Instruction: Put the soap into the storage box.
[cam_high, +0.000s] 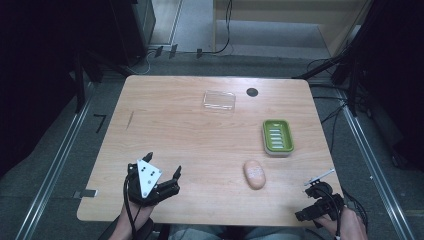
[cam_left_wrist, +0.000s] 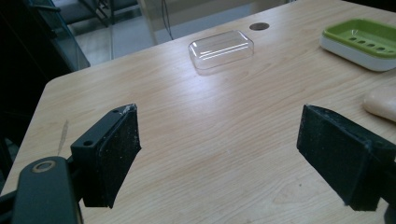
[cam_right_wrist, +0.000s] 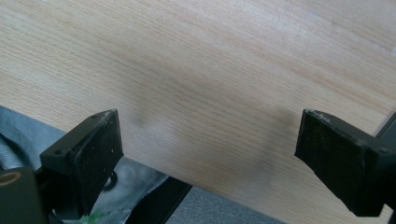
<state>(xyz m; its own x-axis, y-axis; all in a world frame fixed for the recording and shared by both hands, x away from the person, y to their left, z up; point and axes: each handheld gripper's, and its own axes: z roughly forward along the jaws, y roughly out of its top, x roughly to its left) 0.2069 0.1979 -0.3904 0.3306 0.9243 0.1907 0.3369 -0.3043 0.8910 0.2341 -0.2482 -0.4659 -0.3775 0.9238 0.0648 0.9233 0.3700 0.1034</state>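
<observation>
On grained wood table (cam_high: 190, 145), smooth oval soap (cam_high: 254, 174), both grippers' padded jaws apart.

We look down on a light wooden table (cam_high: 200, 145) with rounded corners and a round dark cable hole (cam_high: 252, 92) near its far edge. Grey carpet floor (cam_high: 55, 165) surrounds it, crossed by metal rails (cam_high: 60, 155) left and right. Black cables (cam_high: 225, 35) trail across the far floor toward pale wooden furniture (cam_high: 280, 15). Dark stands (cam_high: 80, 80) flank both sides in shadow; even light falls on the tabletop.
</observation>
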